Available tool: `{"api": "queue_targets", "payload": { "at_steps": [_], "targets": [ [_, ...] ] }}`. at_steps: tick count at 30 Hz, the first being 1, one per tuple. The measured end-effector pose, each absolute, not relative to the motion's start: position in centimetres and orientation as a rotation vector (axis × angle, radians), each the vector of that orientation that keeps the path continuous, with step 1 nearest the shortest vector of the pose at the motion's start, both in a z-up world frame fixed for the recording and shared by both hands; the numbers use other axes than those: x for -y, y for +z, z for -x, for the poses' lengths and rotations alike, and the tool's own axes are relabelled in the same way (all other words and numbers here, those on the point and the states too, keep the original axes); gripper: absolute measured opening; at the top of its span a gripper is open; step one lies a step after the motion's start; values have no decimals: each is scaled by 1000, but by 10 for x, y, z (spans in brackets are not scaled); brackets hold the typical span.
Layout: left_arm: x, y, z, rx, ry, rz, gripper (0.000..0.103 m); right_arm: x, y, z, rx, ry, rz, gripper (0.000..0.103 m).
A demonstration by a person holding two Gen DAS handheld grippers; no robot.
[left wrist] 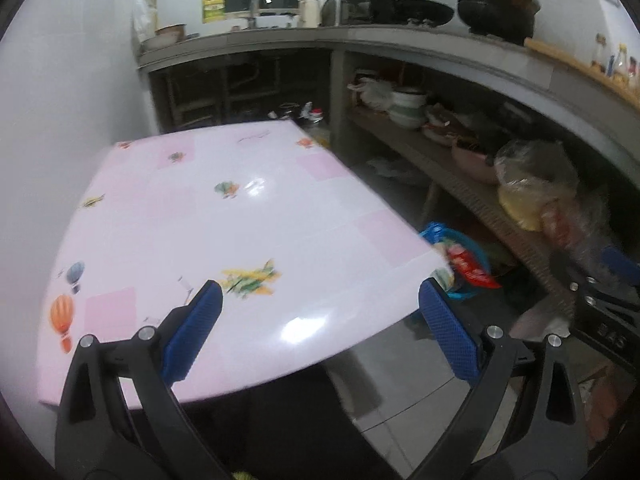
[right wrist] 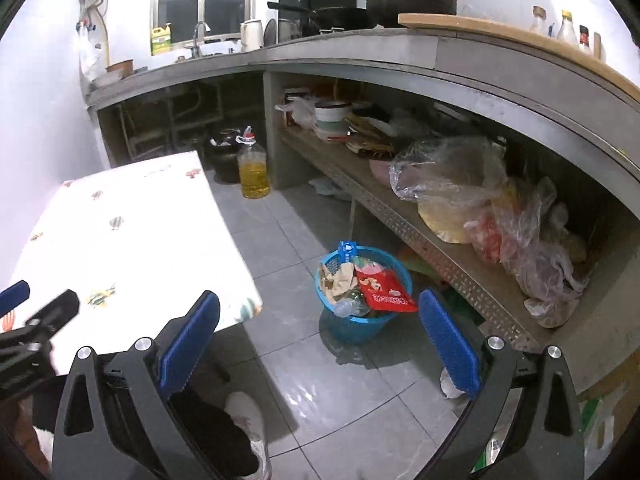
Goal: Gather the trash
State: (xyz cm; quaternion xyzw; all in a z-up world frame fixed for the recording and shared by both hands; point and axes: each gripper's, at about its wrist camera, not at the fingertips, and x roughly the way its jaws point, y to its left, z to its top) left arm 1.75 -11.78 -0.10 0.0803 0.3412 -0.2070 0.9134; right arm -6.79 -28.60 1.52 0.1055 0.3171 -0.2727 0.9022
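In the left wrist view, the left tongs stood released, their blue pads spread wide with nothing between them. They hung over the near edge of the counter, a low one under a glossy pink-and-white cloth printed with balloons and aeroplanes. Beyond the right pad, past the counter's corner and down on the floor, showed part of the blue trash basket, a red snack wrapper sticking out of it. Farther right, at the picture's edge, the right tongs came partly into sight, blurred.

In the right wrist view, the right tongs were likewise released and empty, pads far apart. The blue trash basket stood on the grey tiled floor just ahead, between the two pads, filled with the red snack wrapper, crumpled paper, a clear plastic bottle and a blue carton. The counter lay to the left of the left pad, and the left tongs reached over its near edge. Right of the tongs ran a shelf carrying plastic bags. A bottle of yellow oil stood on the floor well beyond the basket. A white shoe showed below the tongs.
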Motion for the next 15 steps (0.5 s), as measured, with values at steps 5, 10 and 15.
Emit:
{"api": "queue_targets", "payload": {
  "at_steps": [5,10,15],
  "targets": [
    [111,-10,-4,-751,-351,-176,95,256,5,74,-675,-539,-129,97],
    [104,-15,0,-755,-301,-159,95,251,-9,69,-725,-506,-118,97],
    [102,-13,-4,-742,-278,-151,95,250,-10,69,-725,-528,-53,97]
  ]
}}
